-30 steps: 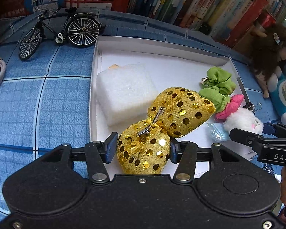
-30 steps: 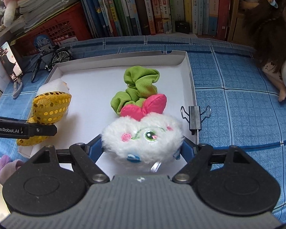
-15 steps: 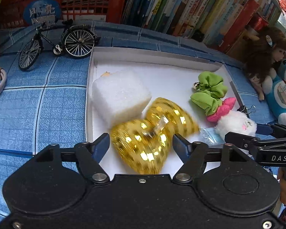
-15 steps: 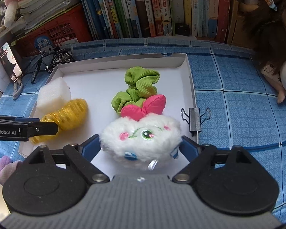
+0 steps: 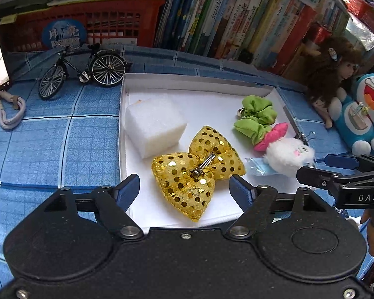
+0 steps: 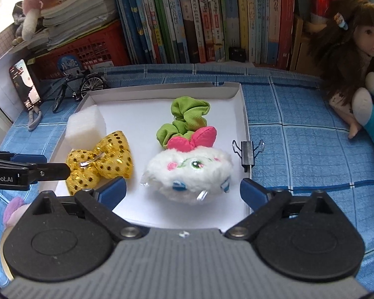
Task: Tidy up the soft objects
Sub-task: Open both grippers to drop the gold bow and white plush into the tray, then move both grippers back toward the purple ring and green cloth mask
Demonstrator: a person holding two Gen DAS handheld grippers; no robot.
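Note:
A shallow white box [image 5: 207,82] [image 6: 244,134] holds a white foam cube [image 5: 154,122] [image 6: 84,127], a gold sequin bow clip [image 5: 194,169] [image 6: 99,162], a green scrunchie [image 5: 256,114] [image 6: 184,117] and a white furry plush with a pink bow [image 5: 286,154] [image 6: 189,172]. My left gripper [image 5: 184,189] is open, its fingers either side of the gold bow's near end, not touching it. My right gripper [image 6: 182,191] is open just in front of the plush, which lies in the box.
A model bicycle [image 5: 82,72] stands left of the box. A binder clip [image 6: 248,149] sits on the box's right rim. A doll [image 6: 356,47] and a blue plush [image 5: 361,114] are at the right. Books [image 6: 199,17] and a red crate [image 5: 82,25] line the back.
Both grippers opened and drew back a little. The gold bow was let go and now lies in the box; the white plush was let go and rests in the box.

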